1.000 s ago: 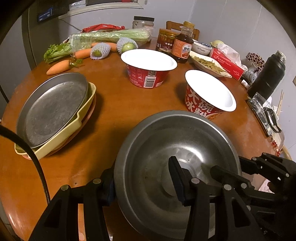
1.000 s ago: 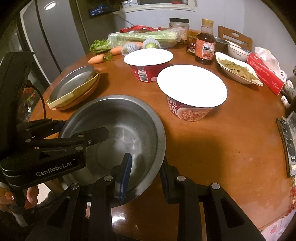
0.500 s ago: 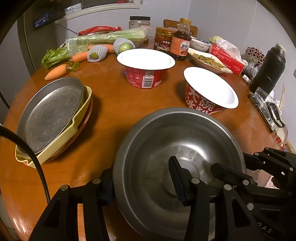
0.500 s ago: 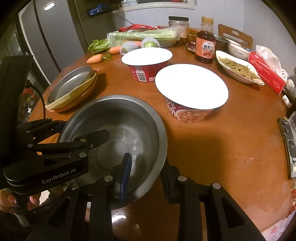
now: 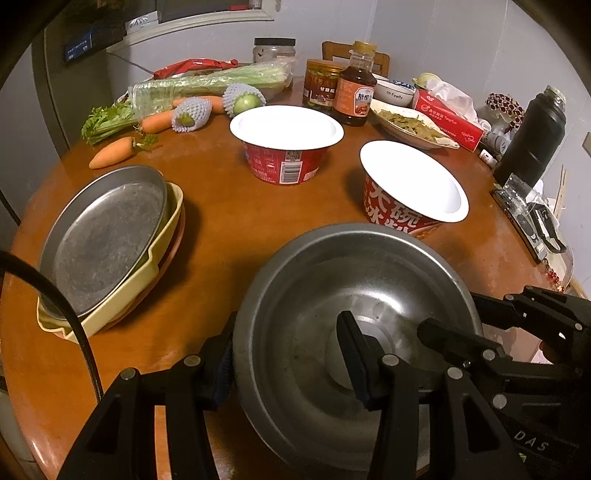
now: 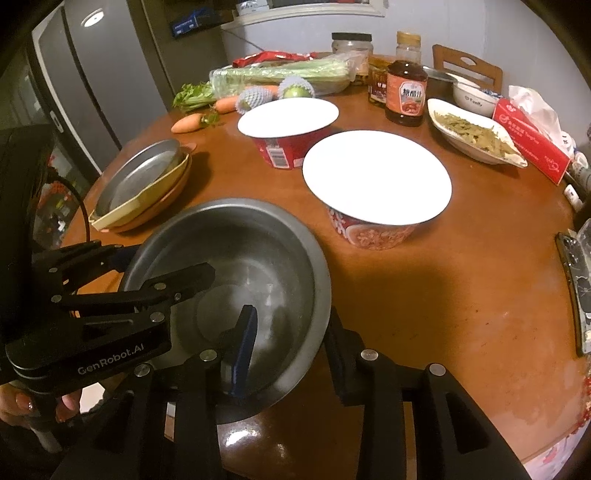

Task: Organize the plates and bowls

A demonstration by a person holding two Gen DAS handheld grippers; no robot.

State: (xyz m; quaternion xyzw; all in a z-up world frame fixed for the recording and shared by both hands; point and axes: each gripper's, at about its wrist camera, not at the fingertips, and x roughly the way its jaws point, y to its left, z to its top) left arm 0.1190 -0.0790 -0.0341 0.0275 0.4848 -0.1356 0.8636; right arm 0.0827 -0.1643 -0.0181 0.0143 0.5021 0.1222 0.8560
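Both tools hide steel bowl's near rim.

The room was dim, lit warmly from above, with a ceiling lamp mirrored on the fridge. Glare washed out the white noodle-cup lids and glinted on the desk. Fisheye bending curved the edges; dark vignette filled the corners.

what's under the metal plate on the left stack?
The metal plate sits in a yellow dish, which rests on a brownish plate showing only at the edge. Anything between them is covered.
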